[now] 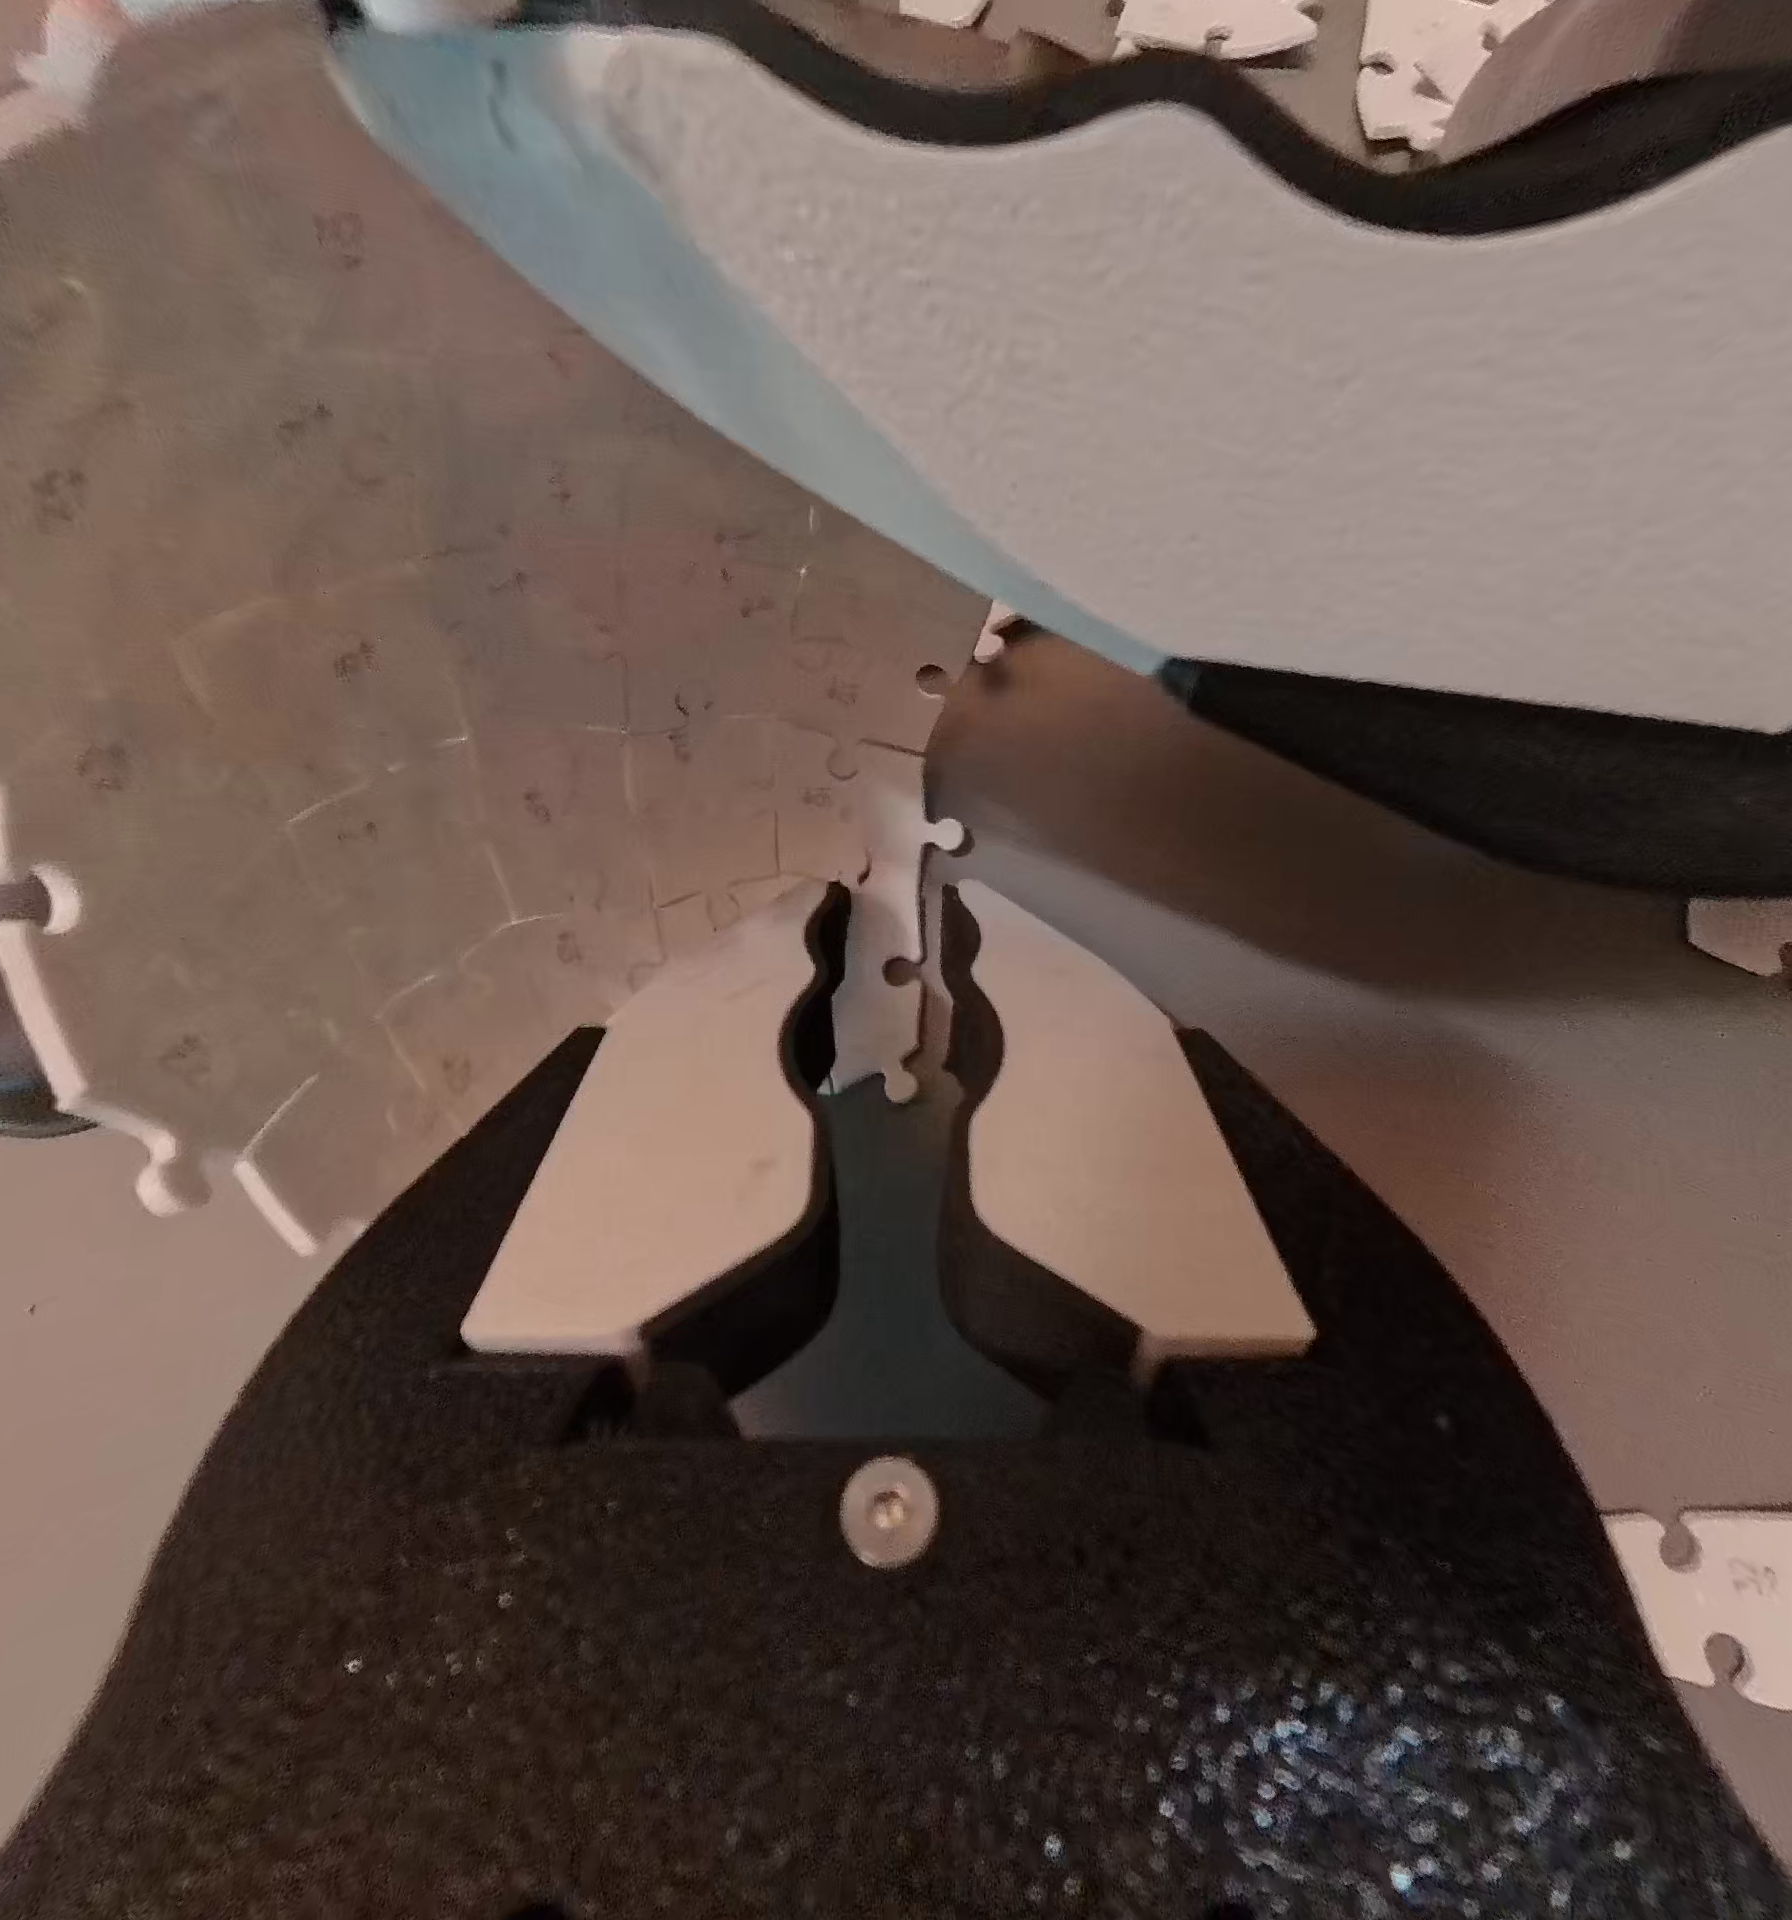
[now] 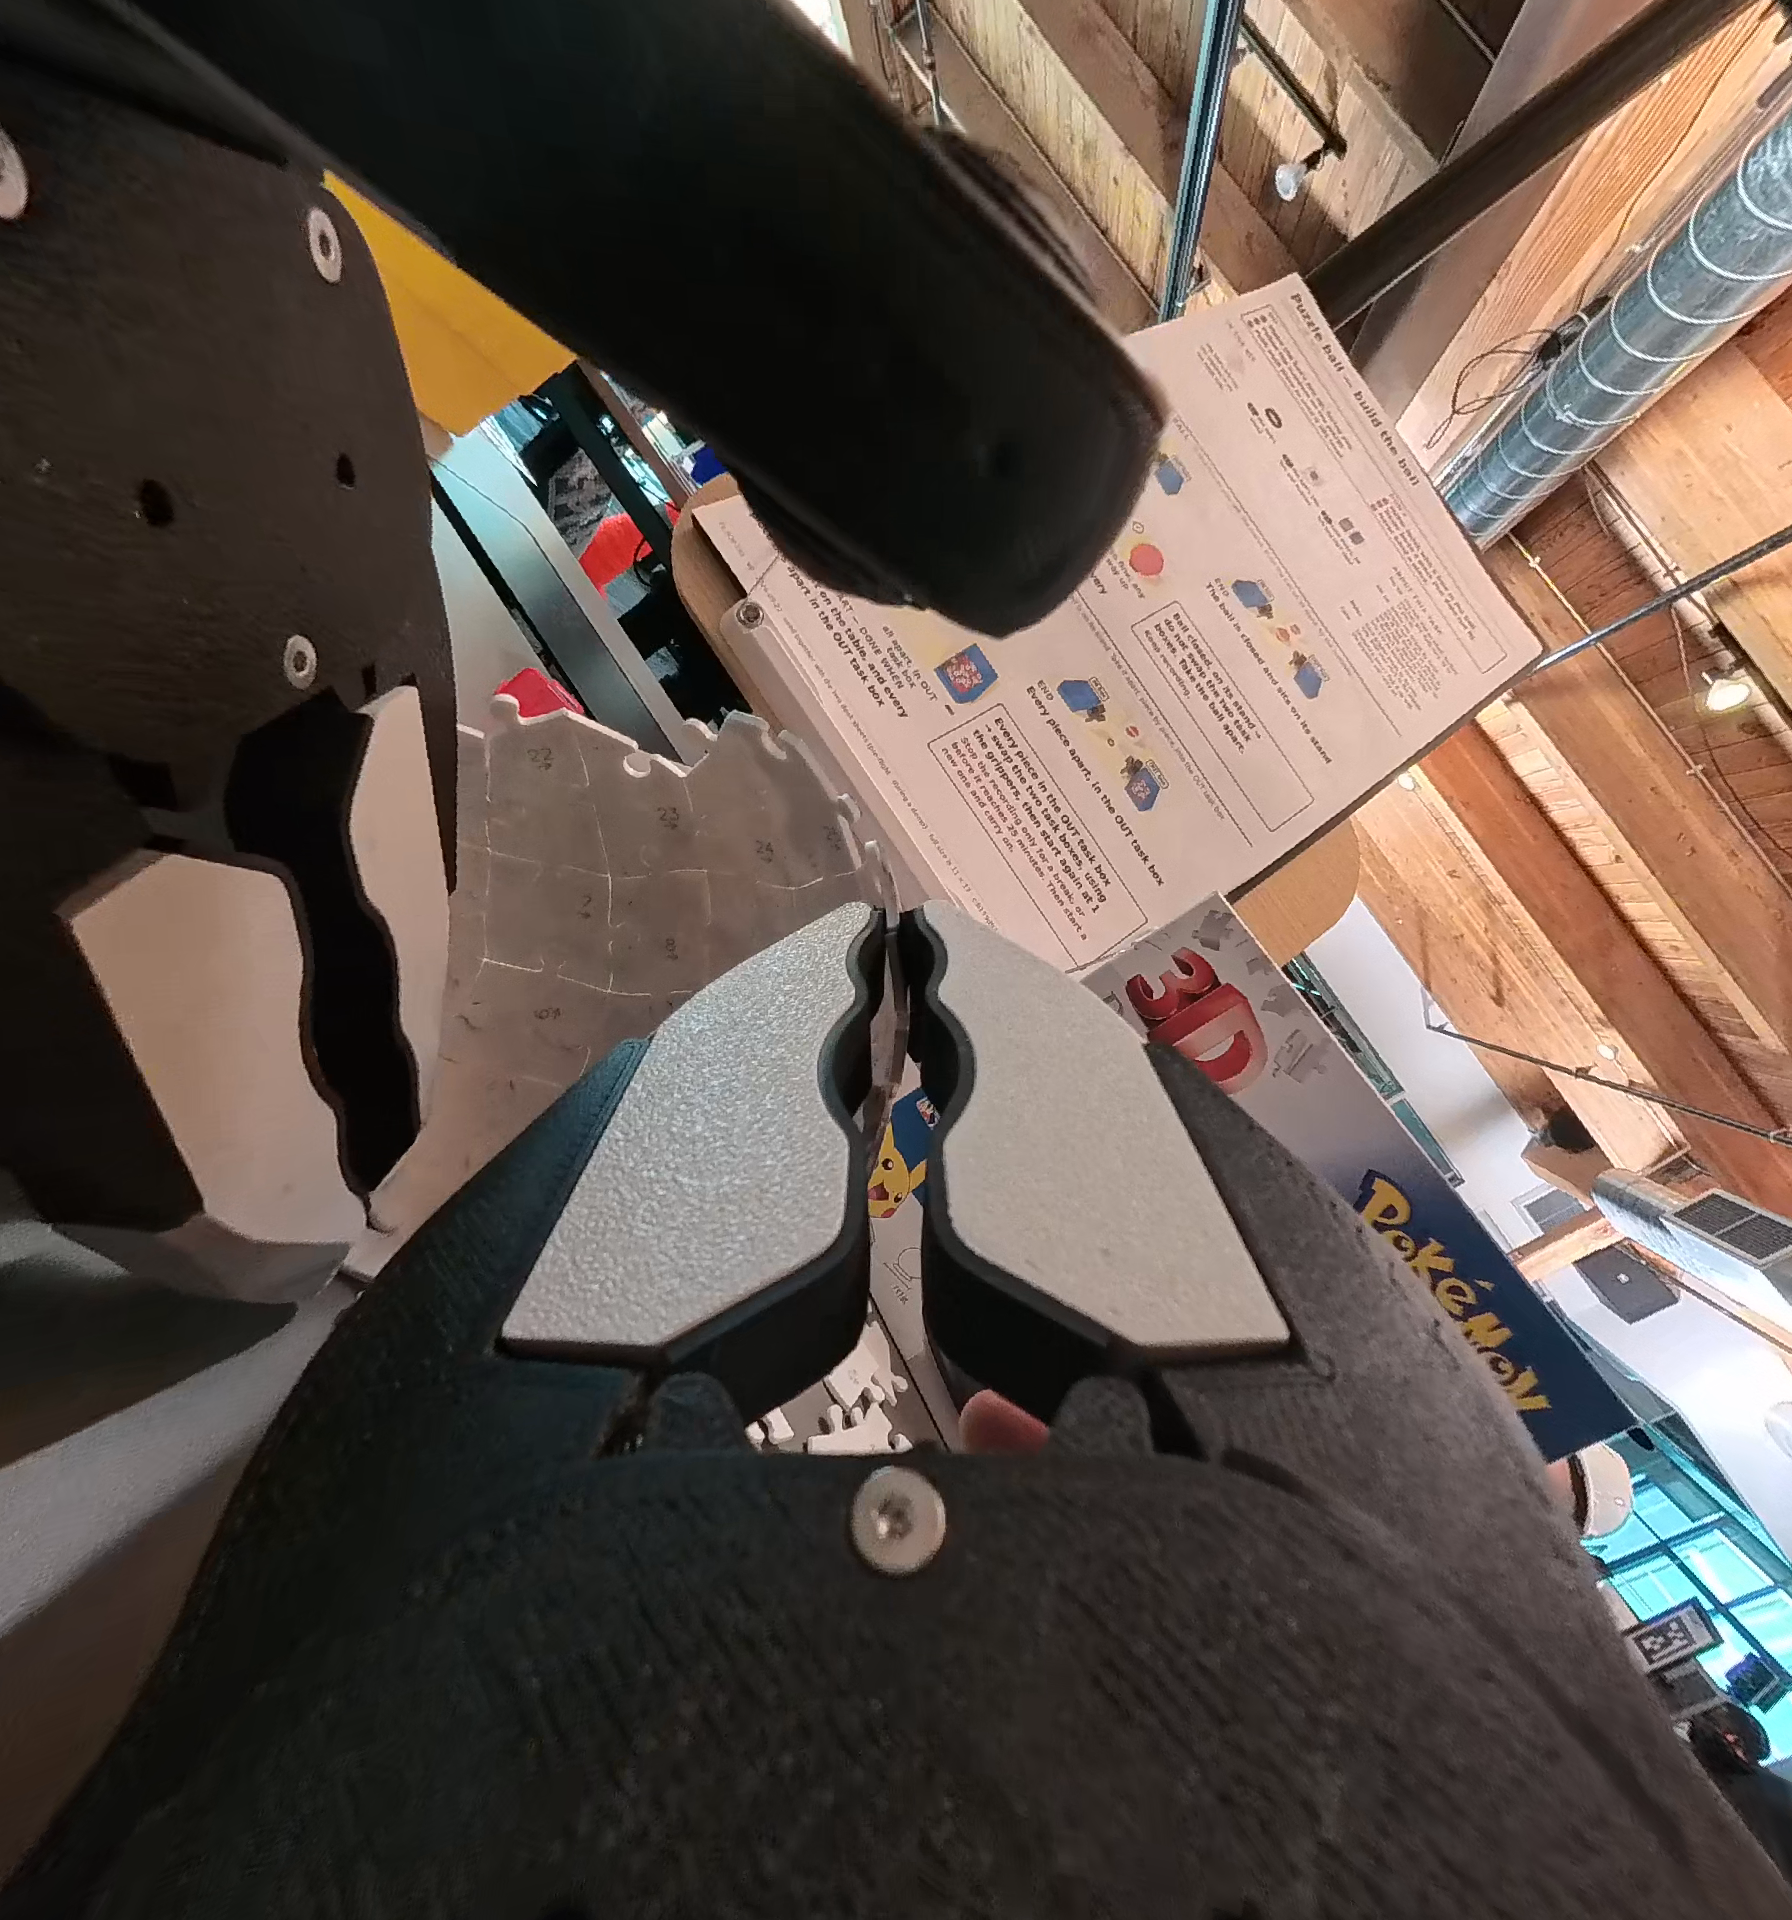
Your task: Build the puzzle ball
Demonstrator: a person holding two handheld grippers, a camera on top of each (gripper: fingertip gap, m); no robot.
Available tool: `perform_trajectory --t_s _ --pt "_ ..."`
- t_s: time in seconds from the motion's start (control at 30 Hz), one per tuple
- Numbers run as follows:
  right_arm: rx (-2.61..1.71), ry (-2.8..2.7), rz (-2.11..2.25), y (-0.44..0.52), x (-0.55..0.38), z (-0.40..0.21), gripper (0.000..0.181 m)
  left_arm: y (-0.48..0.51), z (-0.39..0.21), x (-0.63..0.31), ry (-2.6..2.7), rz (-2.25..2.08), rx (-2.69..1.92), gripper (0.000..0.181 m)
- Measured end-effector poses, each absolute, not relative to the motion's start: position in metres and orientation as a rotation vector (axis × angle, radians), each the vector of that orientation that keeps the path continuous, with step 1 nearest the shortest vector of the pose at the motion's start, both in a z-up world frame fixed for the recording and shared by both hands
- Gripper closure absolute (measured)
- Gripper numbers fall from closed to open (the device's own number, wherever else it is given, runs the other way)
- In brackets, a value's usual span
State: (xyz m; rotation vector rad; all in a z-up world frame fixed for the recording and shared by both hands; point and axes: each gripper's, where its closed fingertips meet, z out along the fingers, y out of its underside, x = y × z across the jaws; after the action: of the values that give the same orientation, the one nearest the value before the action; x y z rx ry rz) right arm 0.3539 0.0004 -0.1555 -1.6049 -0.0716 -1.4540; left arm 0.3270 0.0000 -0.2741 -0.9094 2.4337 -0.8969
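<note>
- Pale grey-white inner face on the curved puzzle shell (image 1: 372, 665), faintly lined with interlocking seams and small dark printed marks.
- Same off-white on the loose puzzle pieces (image 1: 1733, 1621) over a grey-brown table (image 1: 1494, 1195).
- Speckled black body and pale grey finger plates on the left gripper (image 1: 887, 940).
- Black body, silvery textured plates on the right gripper (image 2: 897, 935).
- Blue puzzle box (image 2: 1391, 1195), red and yellow lettering.
- White instruction sheet (image 2: 1235, 644), black print, small blue and red pictures.

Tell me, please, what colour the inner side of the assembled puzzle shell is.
Pale whitish grey, with small dark printed marks on each piece; the puzzle shell shows best in the left wrist view.
</note>
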Motion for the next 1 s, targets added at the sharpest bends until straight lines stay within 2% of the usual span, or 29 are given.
perform_trajectory --t_s 1.0 --pt "-1.603 -0.042 -1.438 -0.0006 0.3562 -0.1567 0.177 -0.0002 -0.2747 0.3283 2.452 -0.859 -0.856 0.168"
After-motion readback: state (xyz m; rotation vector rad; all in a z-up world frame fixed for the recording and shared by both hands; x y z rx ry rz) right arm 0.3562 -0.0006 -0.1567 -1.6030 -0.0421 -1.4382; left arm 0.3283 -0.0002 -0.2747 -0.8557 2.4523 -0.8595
